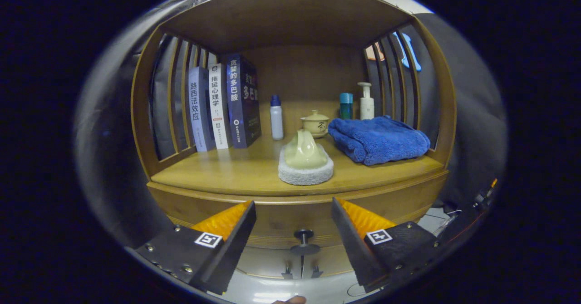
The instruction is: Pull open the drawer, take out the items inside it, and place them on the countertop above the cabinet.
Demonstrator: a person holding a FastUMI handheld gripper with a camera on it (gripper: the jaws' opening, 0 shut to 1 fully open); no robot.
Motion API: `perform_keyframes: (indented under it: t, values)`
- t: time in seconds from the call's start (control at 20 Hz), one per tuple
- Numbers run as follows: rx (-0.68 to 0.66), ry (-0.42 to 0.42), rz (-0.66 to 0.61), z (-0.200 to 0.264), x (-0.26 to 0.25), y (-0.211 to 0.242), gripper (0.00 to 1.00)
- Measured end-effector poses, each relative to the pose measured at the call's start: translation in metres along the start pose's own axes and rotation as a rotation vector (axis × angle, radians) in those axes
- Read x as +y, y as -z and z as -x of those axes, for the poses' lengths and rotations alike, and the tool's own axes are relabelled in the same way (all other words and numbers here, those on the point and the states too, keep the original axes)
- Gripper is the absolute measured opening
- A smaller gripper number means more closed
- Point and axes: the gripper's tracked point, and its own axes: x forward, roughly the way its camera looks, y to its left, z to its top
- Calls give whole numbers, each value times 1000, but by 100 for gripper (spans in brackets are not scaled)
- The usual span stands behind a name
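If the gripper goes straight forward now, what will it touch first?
Probably the drawer knob: it sits between the open gripper fingers, just ahead, on the closed drawer front. Exact depth is unclear.

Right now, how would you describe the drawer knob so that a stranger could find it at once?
Start at the wooden cabinet whose shelf holds books and a blue towel. Go down past the shelf's front edge to the drawer front below it. The knob is the small dark round peg at its middle, seen between the fingers of the open claw, the only dark metal part on the pale wood.
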Motion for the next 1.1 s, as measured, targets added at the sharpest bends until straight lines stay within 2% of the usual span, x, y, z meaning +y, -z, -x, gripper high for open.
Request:
perform_keyframes:
  t: [0.15, 0.45, 0.7, 1.1]
  values:
    - [15, -6, -14, 18, -2, 2, 100]
    - [2, 32, -15, 69, -27, 0, 100]
    - [-62, 84, -3, 123, -53, -22, 100]
    - [-211, 81, 19, 207, -68, -48, 100]
